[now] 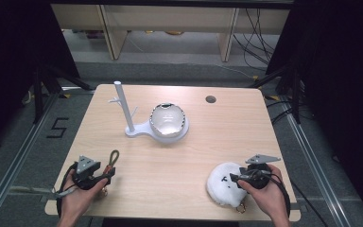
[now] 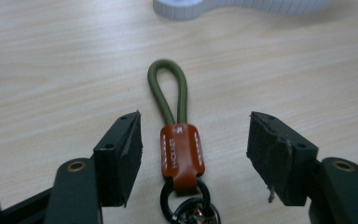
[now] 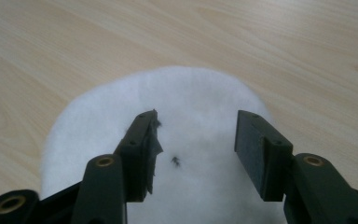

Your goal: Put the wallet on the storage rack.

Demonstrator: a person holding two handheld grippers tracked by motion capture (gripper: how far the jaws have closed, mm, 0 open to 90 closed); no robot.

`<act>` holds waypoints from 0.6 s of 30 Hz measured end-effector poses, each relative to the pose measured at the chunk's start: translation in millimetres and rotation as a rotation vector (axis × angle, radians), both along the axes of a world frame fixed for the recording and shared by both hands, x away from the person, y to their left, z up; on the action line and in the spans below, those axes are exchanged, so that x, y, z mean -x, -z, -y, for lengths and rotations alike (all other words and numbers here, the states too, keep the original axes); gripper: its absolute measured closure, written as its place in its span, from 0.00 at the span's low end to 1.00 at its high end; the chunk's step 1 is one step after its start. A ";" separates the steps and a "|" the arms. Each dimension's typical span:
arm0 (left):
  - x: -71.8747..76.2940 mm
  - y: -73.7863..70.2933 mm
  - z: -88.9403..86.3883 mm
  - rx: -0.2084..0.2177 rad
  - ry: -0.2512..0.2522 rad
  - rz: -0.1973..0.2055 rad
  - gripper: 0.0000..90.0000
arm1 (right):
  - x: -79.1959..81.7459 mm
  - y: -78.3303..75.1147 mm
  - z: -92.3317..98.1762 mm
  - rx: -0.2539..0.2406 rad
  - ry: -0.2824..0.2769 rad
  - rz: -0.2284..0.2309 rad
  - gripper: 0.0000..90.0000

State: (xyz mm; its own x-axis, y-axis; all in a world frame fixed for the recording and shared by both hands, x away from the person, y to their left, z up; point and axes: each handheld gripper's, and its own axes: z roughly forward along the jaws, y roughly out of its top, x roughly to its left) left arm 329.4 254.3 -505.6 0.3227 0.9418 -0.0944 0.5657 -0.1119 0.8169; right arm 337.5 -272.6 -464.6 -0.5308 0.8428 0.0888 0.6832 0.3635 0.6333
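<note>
Left hand-held gripper (image 2: pixel 193 154) astride green-looped, brown-tabbed keychain (image 2: pixel 175 126).

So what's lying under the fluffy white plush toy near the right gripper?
Light wooden table surrounds the fluffy white plush toy; a small metal ring pokes out at its near edge. Whatever lies beneath is covered.

Green-looped keychain (image 2: pixel 177 140) flat, front left; white plush (image 1: pixel 225 184) front right.

Both tools (image 1: pixel 105 176) (image 1: pixel 232 178) gaping, low.
</note>
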 end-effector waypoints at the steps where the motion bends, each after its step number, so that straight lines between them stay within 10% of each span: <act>1: -0.2 -0.2 0.1 0.001 -0.003 0.006 0.38 | -3.0 1.2 0.4 -0.014 -0.007 -0.002 0.53; 8: -1.9 7.3 1.7 -0.009 0.008 0.012 0.37 | -19.3 -0.7 7.6 0.013 -0.014 -0.107 0.48; 13: -0.6 12.4 3.4 -0.021 0.028 0.030 0.36 | -31.3 -11.8 6.8 0.116 -0.005 -0.280 0.42; 18: 3.1 17.9 5.0 -0.027 0.033 0.012 0.36 | -41.6 -19.1 4.9 0.150 -0.087 -0.317 0.40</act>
